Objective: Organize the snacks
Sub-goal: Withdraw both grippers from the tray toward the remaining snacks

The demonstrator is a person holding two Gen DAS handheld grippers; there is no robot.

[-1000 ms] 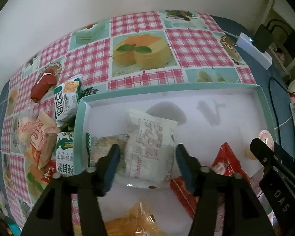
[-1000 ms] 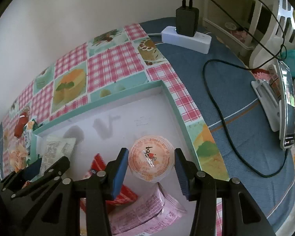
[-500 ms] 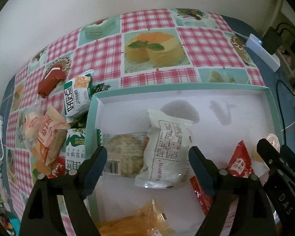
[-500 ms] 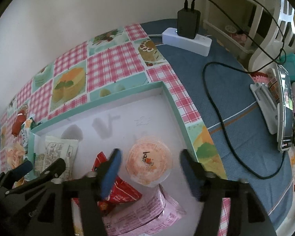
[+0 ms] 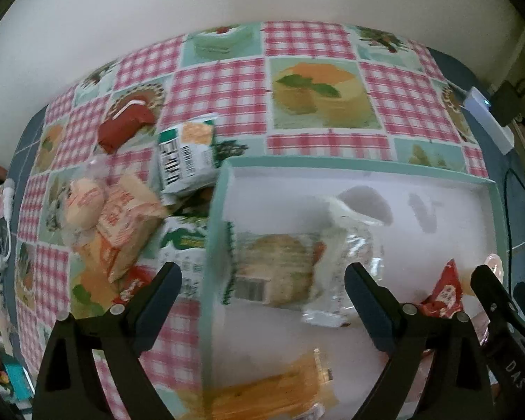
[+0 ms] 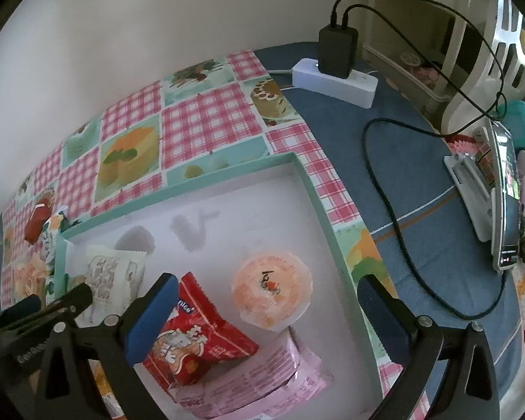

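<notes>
A teal-rimmed white tray [image 5: 332,165] holds a biscuit packet [image 5: 276,269], a white packet [image 5: 348,245], a red packet [image 5: 441,294] and an orange packet [image 5: 273,392]. My left gripper [image 5: 262,280] hangs above the tray's left edge, jaws opening and touching nothing. One finger is over the tablecloth, the other over the white packet. In the right wrist view my right gripper [image 6: 264,297] is opening wide. The orange jelly cup [image 6: 272,288] sits free between its fingers in the tray [image 6: 192,183], beside the red packet [image 6: 196,343] and a pink packet [image 6: 255,385].
Loose snacks lie left of the tray: a green-white packet [image 5: 185,154], a dark red packet [image 5: 126,126], orange packets [image 5: 122,217]. On the blue cloth to the right are a power strip [image 6: 336,78] with a charger, a black cable [image 6: 385,192] and a phone on a stand [image 6: 504,192].
Both grippers have opened. The left let go of the white packet and shifted left over the tray's edge. The right let go of the jelly cup and stayed in place.
</notes>
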